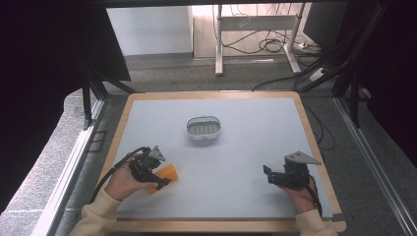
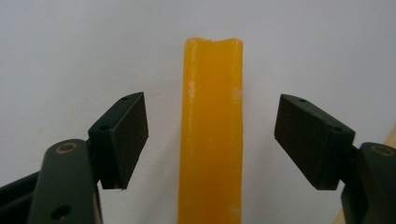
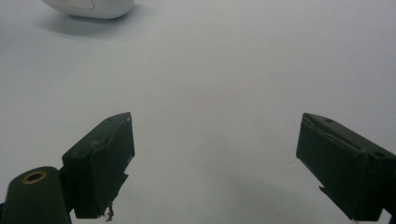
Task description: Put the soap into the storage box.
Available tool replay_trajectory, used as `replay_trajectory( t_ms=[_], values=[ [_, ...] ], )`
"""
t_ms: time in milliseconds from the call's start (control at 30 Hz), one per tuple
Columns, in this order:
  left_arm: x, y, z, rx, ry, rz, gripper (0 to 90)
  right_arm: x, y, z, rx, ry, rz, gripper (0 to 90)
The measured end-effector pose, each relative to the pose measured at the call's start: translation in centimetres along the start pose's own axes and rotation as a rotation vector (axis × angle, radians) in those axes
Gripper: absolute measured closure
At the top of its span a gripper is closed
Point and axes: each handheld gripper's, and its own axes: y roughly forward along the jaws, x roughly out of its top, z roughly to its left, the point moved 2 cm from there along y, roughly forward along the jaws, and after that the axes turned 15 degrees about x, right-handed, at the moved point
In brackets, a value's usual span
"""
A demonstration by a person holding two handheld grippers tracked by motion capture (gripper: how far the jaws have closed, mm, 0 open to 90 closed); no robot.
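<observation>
An orange bar (image 1: 168, 173) lies on the grey mat near the front left. In the left gripper view the orange bar (image 2: 212, 130) runs straight away from the camera between the two jaws. My left gripper (image 1: 163, 180) (image 2: 212, 140) is open astride it, with a clear gap on each side between pad and bar. My right gripper (image 1: 268, 175) (image 3: 215, 163) hovers low over bare mat at the front right, open, with nothing between its fingers.
A small white oval dish (image 1: 203, 129) with a slotted insert sits at the mat's middle, and its edge shows as the white dish (image 3: 88, 7) at the top left of the right gripper view. A wooden rim (image 1: 314, 142) frames the mat (image 1: 246, 147).
</observation>
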Motion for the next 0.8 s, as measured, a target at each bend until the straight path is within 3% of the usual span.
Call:
replay_trajectory(
  t_ms=[267, 300, 467, 500, 600, 800],
  values=[
    [-0.3, 1.0, -0.3, -0.015, -0.004, 0.053, 29.7, -0.1, 0.2, 0.1, 0.002, -0.002, 0.012, 11.7],
    [-0.3, 1.1, -0.2, -0.006, 0.013, 0.068, 30.2, -0.1, 0.2, 0.0, 0.003, -0.005, 0.016, 11.7],
    [-0.5, 2.0, -0.4, 0.003, 0.027, 0.1, 42.2, -0.1, 0.2, 0.1, 0.002, -0.009, 0.02, 11.7],
    [-0.5, 2.2, -0.4, 0.001, 0.01, 0.103, 50.1, -0.1, 0.2, 0.1, 0.002, -0.01, 0.019, 11.7],
    [-0.5, 2.2, -0.3, -0.005, -0.004, 0.105, 59.2, -0.1, 0.2, 0.1, 0.006, -0.01, 0.021, 11.7],
    [-0.6, 2.2, -0.2, -0.023, -0.01, 0.099, 61.5, -0.1, 0.2, 0.1, 0.006, -0.014, 0.022, 11.7]
  ],
)
